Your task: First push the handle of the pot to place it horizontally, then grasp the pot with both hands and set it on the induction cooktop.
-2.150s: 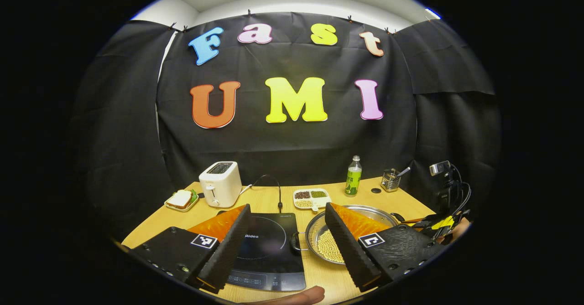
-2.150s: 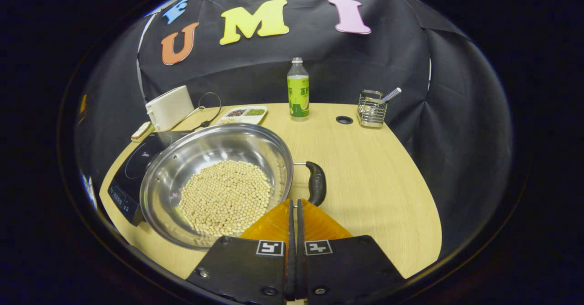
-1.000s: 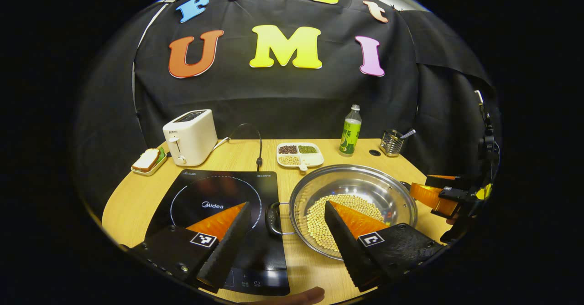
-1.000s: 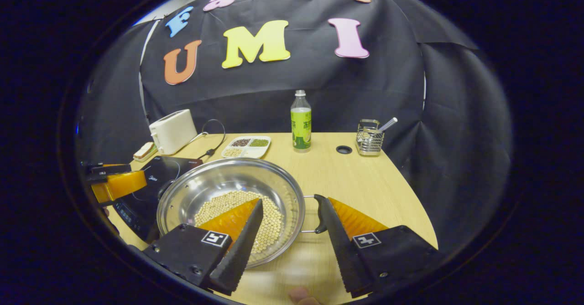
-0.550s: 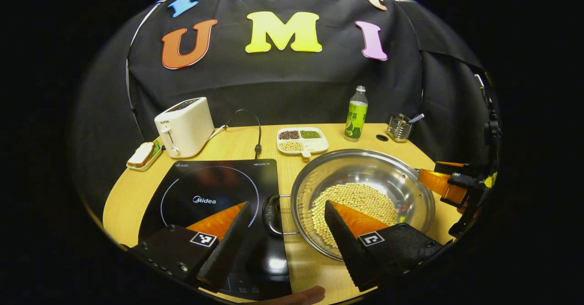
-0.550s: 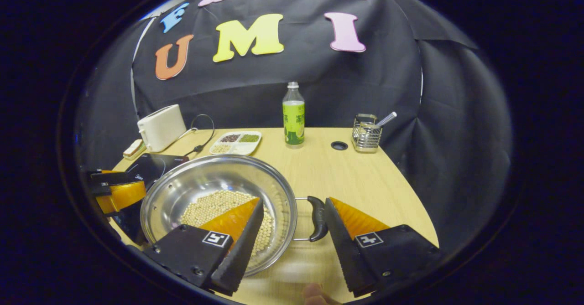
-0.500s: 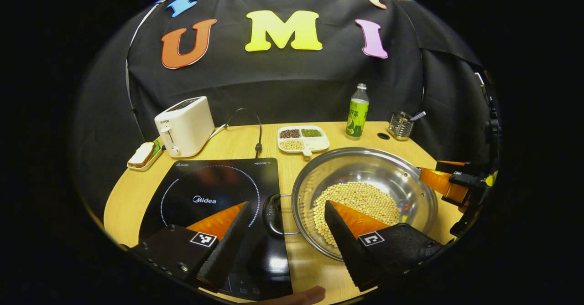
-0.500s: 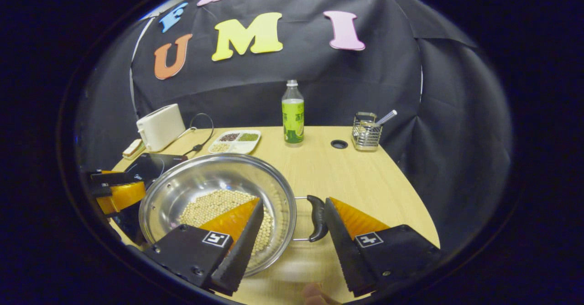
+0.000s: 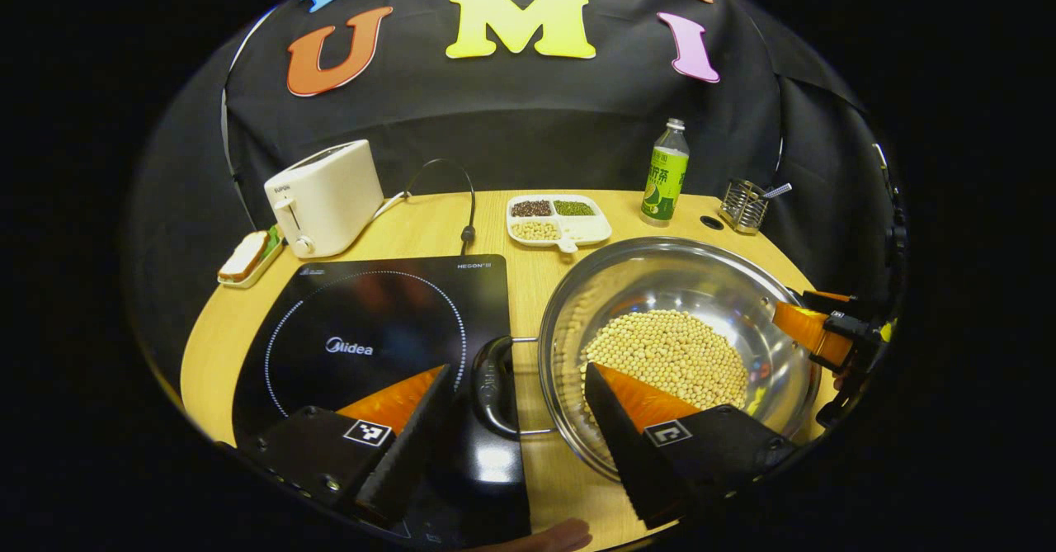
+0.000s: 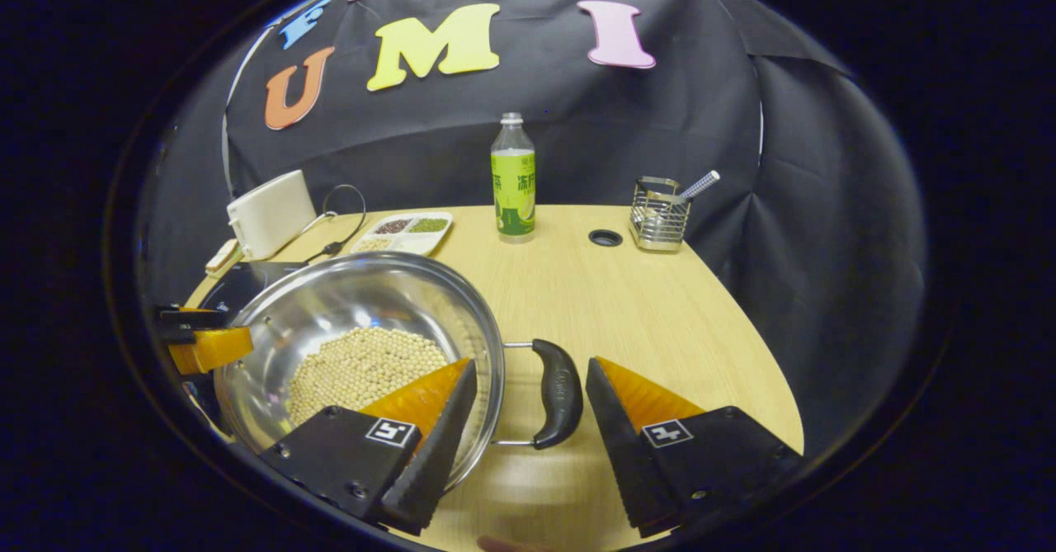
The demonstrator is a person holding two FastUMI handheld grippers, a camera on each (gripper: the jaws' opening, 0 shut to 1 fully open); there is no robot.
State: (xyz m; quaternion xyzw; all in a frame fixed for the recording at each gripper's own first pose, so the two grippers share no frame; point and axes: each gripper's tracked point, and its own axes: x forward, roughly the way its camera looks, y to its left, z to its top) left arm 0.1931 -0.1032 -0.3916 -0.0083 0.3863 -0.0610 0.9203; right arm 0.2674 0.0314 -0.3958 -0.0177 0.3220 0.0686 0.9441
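Pot (image 9: pixel 676 346), holding beans, sits on the counter (image 10: pixel 660 321) just right of the cooktop (image 9: pixel 371 337), handles lying level on opposite sides. Left gripper (image 9: pixel 516 395) is wide open around the left handle (image 9: pixel 492 387); right gripper (image 10: pixel 528 403) is wide open around the right handle (image 10: pixel 557 393), holding nothing, likely lined up for a two-sided lift.

Induction cooktop (image 9: pixel 363 321) surface lies bare; toaster (image 9: pixel 324 197) and bottle (image 10: pixel 513 179) stand well back.
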